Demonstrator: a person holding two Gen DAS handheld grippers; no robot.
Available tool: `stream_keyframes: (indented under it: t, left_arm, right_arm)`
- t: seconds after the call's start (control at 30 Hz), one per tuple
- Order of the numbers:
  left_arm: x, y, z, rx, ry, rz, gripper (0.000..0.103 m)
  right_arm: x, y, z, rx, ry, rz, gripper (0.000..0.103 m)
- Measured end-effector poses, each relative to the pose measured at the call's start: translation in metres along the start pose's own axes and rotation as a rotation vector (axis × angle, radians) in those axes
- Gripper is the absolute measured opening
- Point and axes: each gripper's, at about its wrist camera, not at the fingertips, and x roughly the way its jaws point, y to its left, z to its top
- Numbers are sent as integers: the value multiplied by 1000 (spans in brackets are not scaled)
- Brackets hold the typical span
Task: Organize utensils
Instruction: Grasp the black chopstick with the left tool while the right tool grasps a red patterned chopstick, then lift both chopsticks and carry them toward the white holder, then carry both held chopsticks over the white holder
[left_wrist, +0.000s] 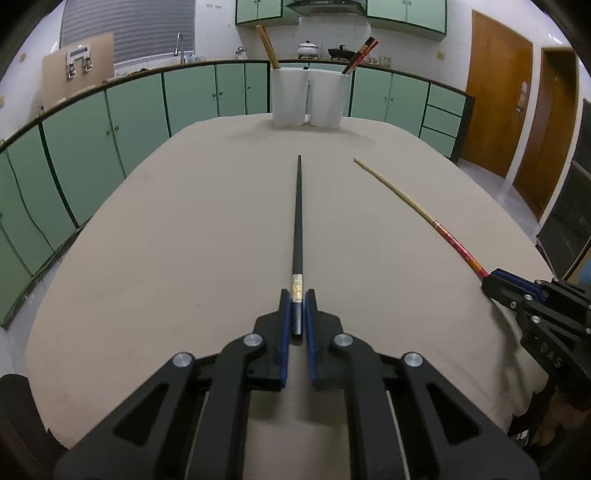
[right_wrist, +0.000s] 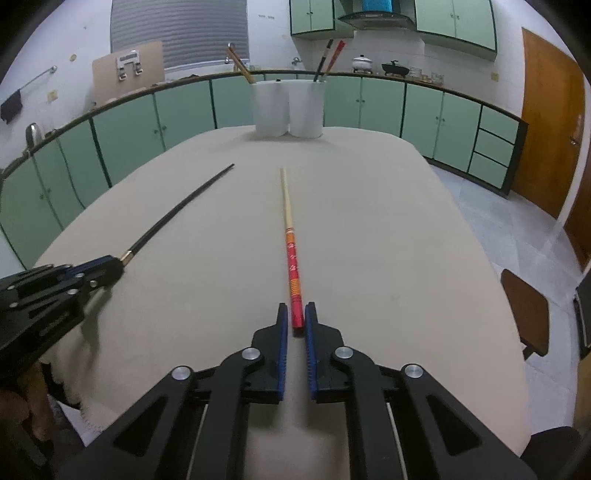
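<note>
A black chopstick (left_wrist: 298, 221) lies along the beige table, tip pointing away. My left gripper (left_wrist: 297, 295) is shut on its near end, just behind the gold band. A chopstick with a red patterned handle and pale tip (right_wrist: 291, 258) lies to its right. My right gripper (right_wrist: 297, 308) is shut on the red end, low over the cloth. Each gripper shows in the other's view: the right gripper (left_wrist: 487, 280) at the right edge, the left gripper (right_wrist: 118, 264) at the left with the black chopstick (right_wrist: 177, 214). Both chopsticks rest on the cloth.
Two white cups (left_wrist: 290, 98) (left_wrist: 330, 98) stand side by side at the table's far edge, holding wooden, red and black chopsticks. The beige tablecloth (left_wrist: 184, 240) covers the table. Green cabinets line the back wall. A brown chair (right_wrist: 524, 306) stands to the right.
</note>
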Motion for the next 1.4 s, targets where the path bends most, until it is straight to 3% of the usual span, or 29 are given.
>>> stream_keyframes:
  t: [0.07,0.1,0.17,0.2,0.27,0.5,0.7,0.83,1.1,1.4]
  left_arm:
    - [-1,-1,-1,17,-3,-7,31]
    - [-3,-2,-4,28,-5,-6,31]
    - [-2,-1,-3,35,-1,-26,21]
    - [-2,0,-2,35,0,-38,11]
    - [-2,2,1,20,10,-56,6]
    - [-38,4,24,-24,25,-90,6]
    - [-81,8,61,-28,-3,-89,6]
    - [-107,10,93,-20,-36,-99,6]
    - [-133,11,135,23,-91,-113,6]
    - [-123,12,163,65,-89,-132,6]
  right_arm:
    - [-1,-1,-2,-3,-4,11,15]
    - [0,-1,-2,0,-4,15,15]
    - [2,0,0,0,-3,20,16]
    - [4,0,1,-2,-1,31,16]
    - [4,0,3,-5,9,45,8]
    - [-36,4,23,-7,-14,95,6]
    - [-93,8,75,-80,-91,120,6]
    - [-106,6,109,-91,-87,150,6]
    - [-100,3,165,-119,-33,220,6]
    - [-80,20,214,-236,28,231,6]
